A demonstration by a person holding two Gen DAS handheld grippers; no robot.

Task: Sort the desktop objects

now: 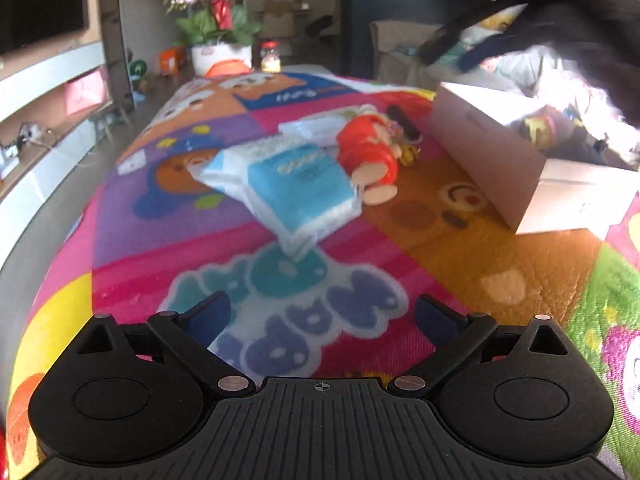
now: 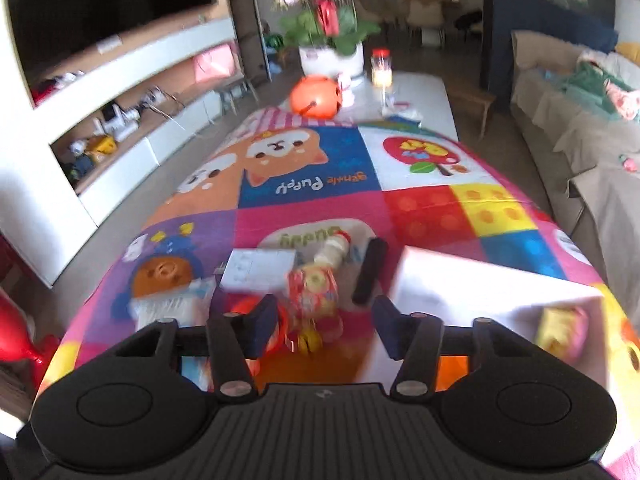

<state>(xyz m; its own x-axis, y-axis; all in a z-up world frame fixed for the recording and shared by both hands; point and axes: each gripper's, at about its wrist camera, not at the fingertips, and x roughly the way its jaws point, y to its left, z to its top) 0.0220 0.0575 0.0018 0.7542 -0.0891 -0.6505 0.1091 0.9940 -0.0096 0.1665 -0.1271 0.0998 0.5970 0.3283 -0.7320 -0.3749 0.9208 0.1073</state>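
Left gripper (image 1: 320, 316) is released on my side: jaws spread wide, nothing between them, hanging over the patchwork cartoon tablecloth (image 1: 160, 208). No earlier frame here, so I'm only reporting the current pose.

Ahead of it lies a blue-and-white tissue pack (image 1: 300, 192), tilted, with a second soft white pack (image 1: 240, 156) just behind and partly under it. Touching its right edge is a red toy figure (image 1: 368, 152), lying on its side. Past that is a dark bar-shaped object (image 1: 404, 122) — too blurred to name.

The open white box (image 1: 500, 168) sits to the right of the pile, with some colourful items inside; I can't make them out.

Right gripper (image 2: 324, 324) is partly spread, pads apart, and not pressing on anything. A red-and-yellow patterned packet (image 2: 314, 292) sits between and just beyond the fingers — whether it touches a pad is lost in the blur. In the right wrist view the box is at the right, close to the fingers.

At the far end of the table: a potted orchid (image 2: 328, 12), an orange ball-shaped thing (image 2: 316, 98) and a jar (image 2: 382, 68).
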